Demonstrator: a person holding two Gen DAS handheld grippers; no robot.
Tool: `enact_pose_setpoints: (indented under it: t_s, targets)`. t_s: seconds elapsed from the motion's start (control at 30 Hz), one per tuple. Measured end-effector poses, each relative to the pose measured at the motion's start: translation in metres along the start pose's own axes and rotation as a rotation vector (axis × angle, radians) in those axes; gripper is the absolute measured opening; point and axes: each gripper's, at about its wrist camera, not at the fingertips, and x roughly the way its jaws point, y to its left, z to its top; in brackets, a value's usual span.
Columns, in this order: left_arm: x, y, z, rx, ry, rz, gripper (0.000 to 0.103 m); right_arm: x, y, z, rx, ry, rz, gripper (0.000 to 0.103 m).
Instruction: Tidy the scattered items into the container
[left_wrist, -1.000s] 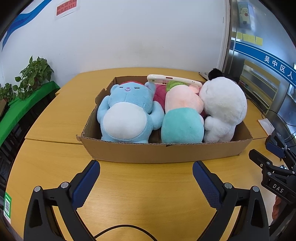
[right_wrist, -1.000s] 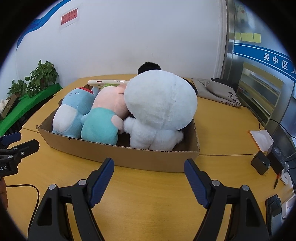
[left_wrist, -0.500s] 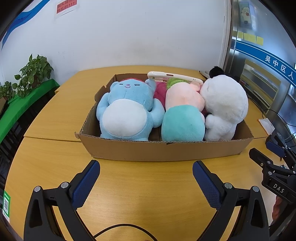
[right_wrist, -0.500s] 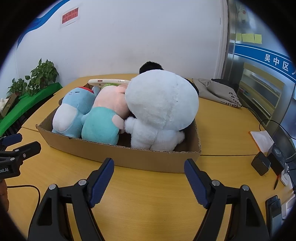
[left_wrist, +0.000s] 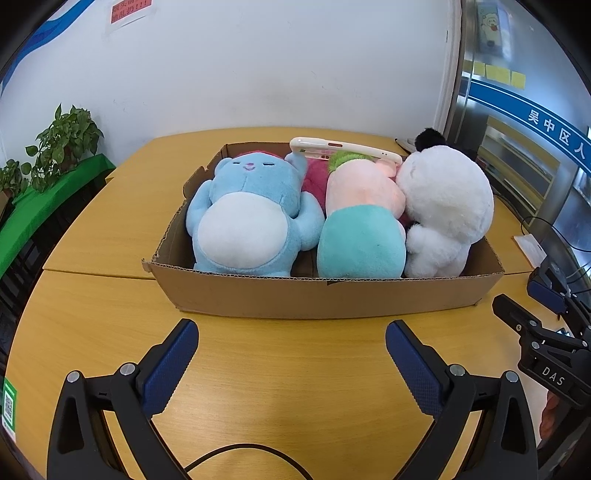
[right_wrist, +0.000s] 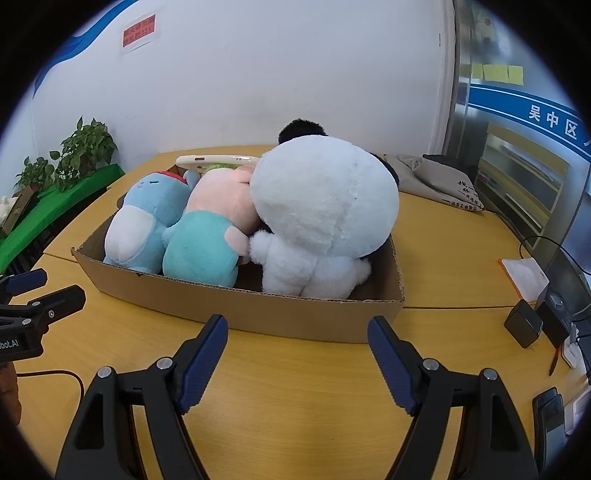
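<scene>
Box at 12 o'clock on worktop, three soft toys inside. Left gripper, right gripper: jaws open, empty.

A shallow cardboard box is sitting on the table, holding a blue plush, a pink-and-teal plush and a white plush side by side, with a white phone lying across the back.

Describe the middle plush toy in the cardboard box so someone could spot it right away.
On the wooden table sits an open cardboard box holding three plush toys side by side. The middle plush toy is pink above and teal below, wedged between the blue plush and the white plush.
</scene>
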Motion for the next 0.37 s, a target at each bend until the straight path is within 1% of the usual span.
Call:
enact_pose_setpoints:
  t_s: [0.3, 0.37]
  targets:
    - [0.0014, -0.0039, -0.0033, 0.002, 0.013, -0.015, 0.103, 0.0037, 0.0008, -0.0013, 0.003, 0.005, 0.0, 0.078]
    - [0.0026, -0.0046, -0.0037, 0.006, 0.008, 0.002, 0.103, 0.0044, 0.0014, -0.0017, 0.0, 0.007, 0.001, 0.078]
